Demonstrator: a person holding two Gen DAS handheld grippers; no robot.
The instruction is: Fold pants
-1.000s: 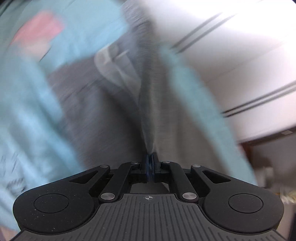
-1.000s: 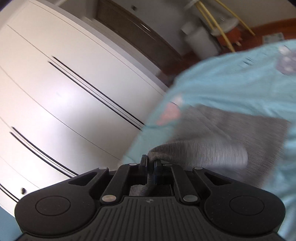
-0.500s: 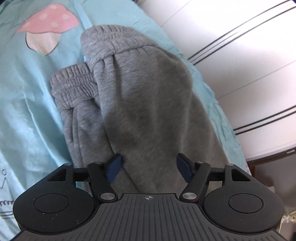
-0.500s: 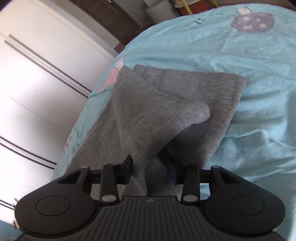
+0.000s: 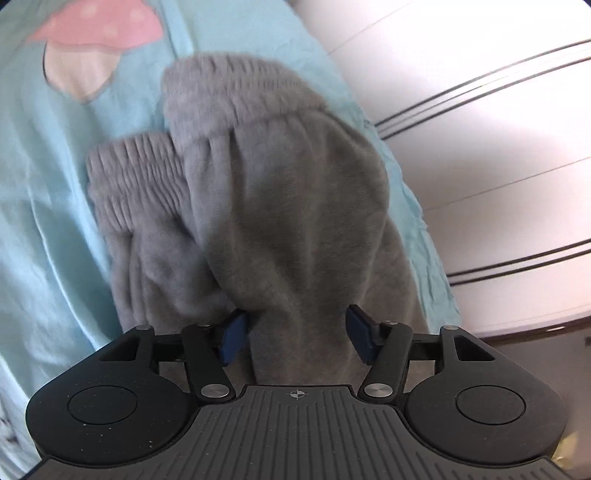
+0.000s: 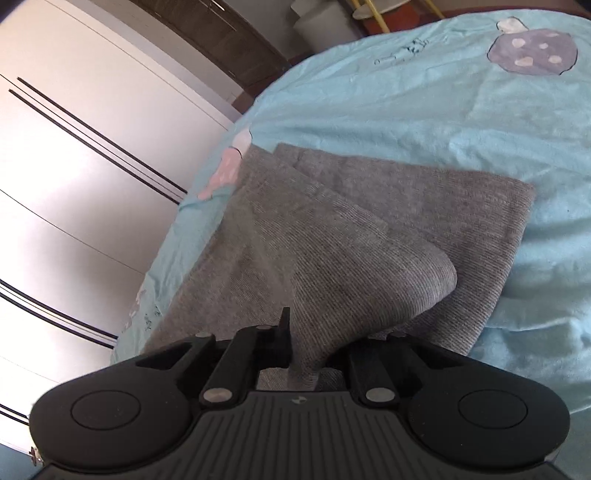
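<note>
Looking along my left tongs (image 5: 295, 332), I see the jaws fairly wide and closing, with a thick fold of the grey pants (image 5: 295, 221) bulging up between the blue pads (image 5: 232, 336); they do not pinch it. The ribbed waistband lies straight ahead of these tongs on the light blue bedsheet (image 5: 37, 221), short of a pink mushroom print (image 5: 92, 44). My right tongs (image 6: 306, 343) are clamped narrow on a raised flap of the pants (image 6: 369, 229), which drapes forward onto the flat folded part ahead. Far beyond them stands a pale bin (image 6: 321, 22); I cannot tell its contents.
</note>
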